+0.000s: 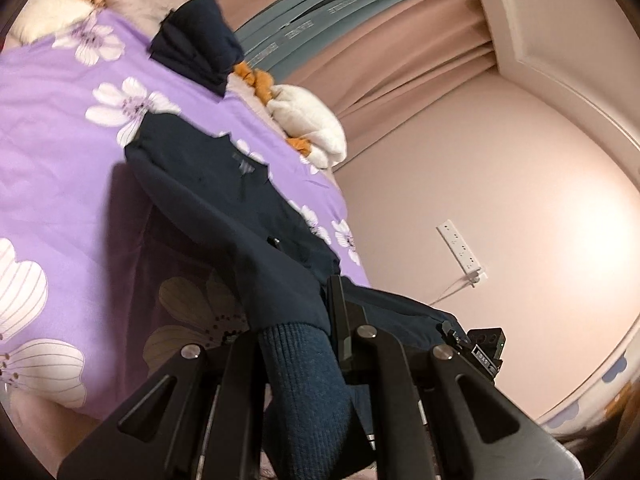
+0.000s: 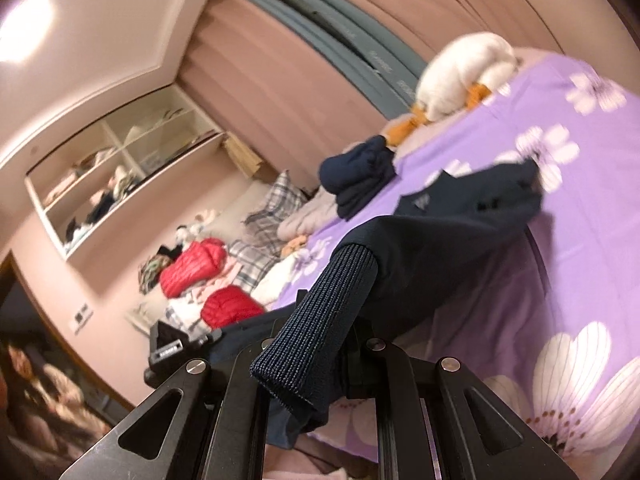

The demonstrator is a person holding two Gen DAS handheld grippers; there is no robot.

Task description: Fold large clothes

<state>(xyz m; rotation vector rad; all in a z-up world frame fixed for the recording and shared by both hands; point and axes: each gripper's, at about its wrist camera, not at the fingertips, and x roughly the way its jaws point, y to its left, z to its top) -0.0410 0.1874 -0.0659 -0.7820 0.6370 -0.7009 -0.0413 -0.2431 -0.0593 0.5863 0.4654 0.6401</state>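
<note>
On the purple flowered bed (image 1: 48,128), your dark navy garment (image 1: 208,184) lies with its far end draped on the cover while its near end hangs lifted between your two hands, stretched out so you can carry that end over for a fold. Each ribbed cuff (image 1: 304,376) runs back through a tool, which is why the cloth sags in a span between them. Your left tool (image 1: 296,344) is clamped nearly closed on one cuff; your right tool (image 2: 320,344) is pinched narrow on the other ribbed cuff (image 2: 320,320), its loose end curling toward the lens. Beyond the garment sits a folded stack of dark clothes (image 1: 196,40), probably finished pieces, though blur makes that hard to confirm. Further out are white cushions (image 1: 308,124), pink curtains (image 1: 400,52), and in the right view a heap of red jackets (image 2: 192,268) below open shelves (image 2: 120,168).
</note>
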